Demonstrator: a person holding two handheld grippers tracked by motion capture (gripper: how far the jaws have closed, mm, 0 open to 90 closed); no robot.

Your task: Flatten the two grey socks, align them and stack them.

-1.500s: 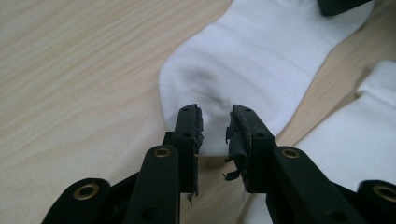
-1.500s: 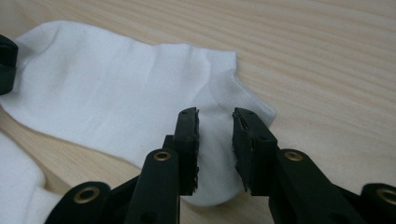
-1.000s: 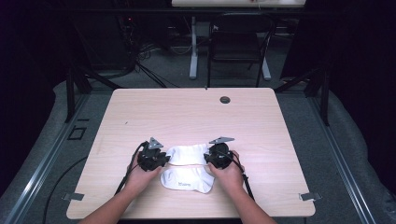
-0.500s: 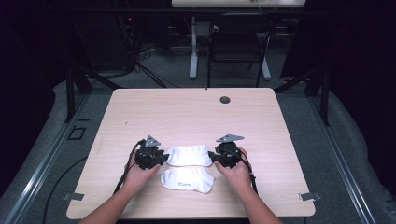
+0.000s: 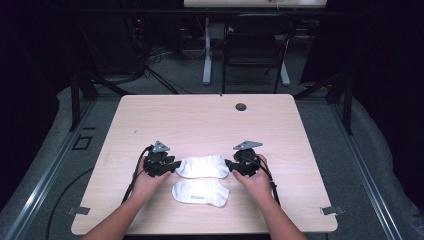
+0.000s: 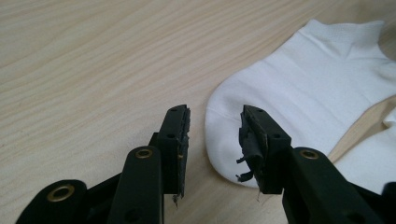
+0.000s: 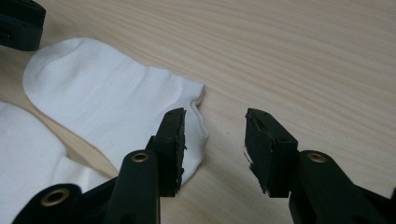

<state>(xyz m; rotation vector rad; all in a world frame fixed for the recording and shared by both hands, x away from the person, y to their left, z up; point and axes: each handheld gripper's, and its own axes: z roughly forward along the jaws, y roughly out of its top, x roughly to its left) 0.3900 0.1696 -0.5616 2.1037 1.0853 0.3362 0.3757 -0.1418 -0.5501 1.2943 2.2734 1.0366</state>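
Observation:
Two white ankle socks lie on the wooden table [image 5: 200, 120]. The farther sock [image 5: 202, 166] is spread flat between my grippers; the nearer sock [image 5: 200, 192] lies just in front of it. My left gripper [image 5: 172, 166] sits at the farther sock's left end. In the left gripper view its jaws [image 6: 215, 140] have just been opening, and the sock's rounded end [image 6: 303, 93] lies loose between them. My right gripper [image 5: 230, 165] sits at the right end. Its jaws [image 7: 215, 140] have also just been opening, with the sock's edge [image 7: 116, 107] beside the left jaw, unpinched.
A small dark round grommet [image 5: 241, 107] is set into the table near its far edge. A black chair [image 5: 255, 45] and a desk leg stand on the floor beyond the table. The nearer sock [image 7: 28, 154] lies close to both hands.
Both grippers have let go of the farther sock and their jaws have opened. The hands moved slightly apart, and the sock now lies flatter and longer than a second ago.

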